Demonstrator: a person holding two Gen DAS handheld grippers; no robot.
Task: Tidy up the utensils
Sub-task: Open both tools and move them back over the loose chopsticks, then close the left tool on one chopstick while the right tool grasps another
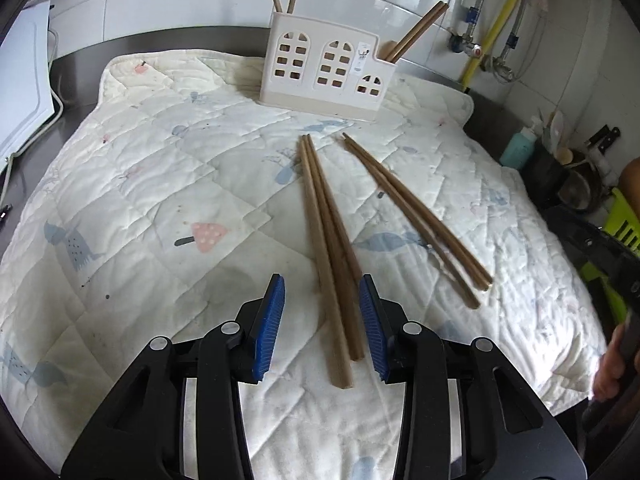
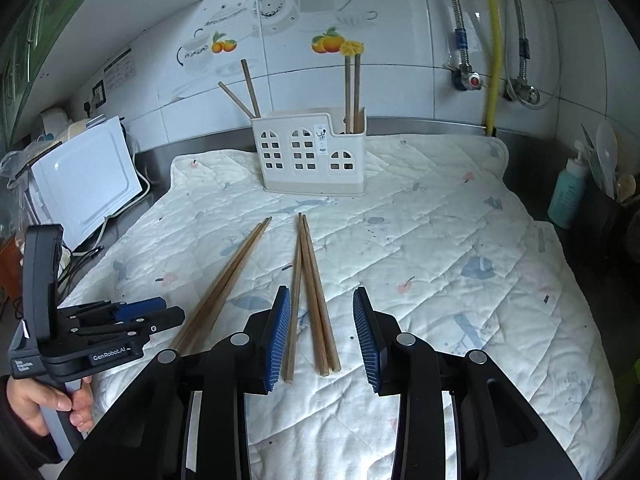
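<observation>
While the quilted mat spreads under both tools, I see each gripper straddling its own bundle: left gripper over the left chopsticks, right gripper over the right chopsticks. Both sets of jaws stand apart, unclamped. Shafts run straight ahead, tips toward the holder.

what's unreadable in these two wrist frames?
- Lower ends of the upright chopsticks: hidden inside the white holder, both views.
- Holder's label: too small to read, right wrist view.
- Near ends of the left group of chopsticks: hidden behind the right gripper, right wrist view.
- Right gripper's jaws: cut off by the frame edge, left wrist view.
</observation>
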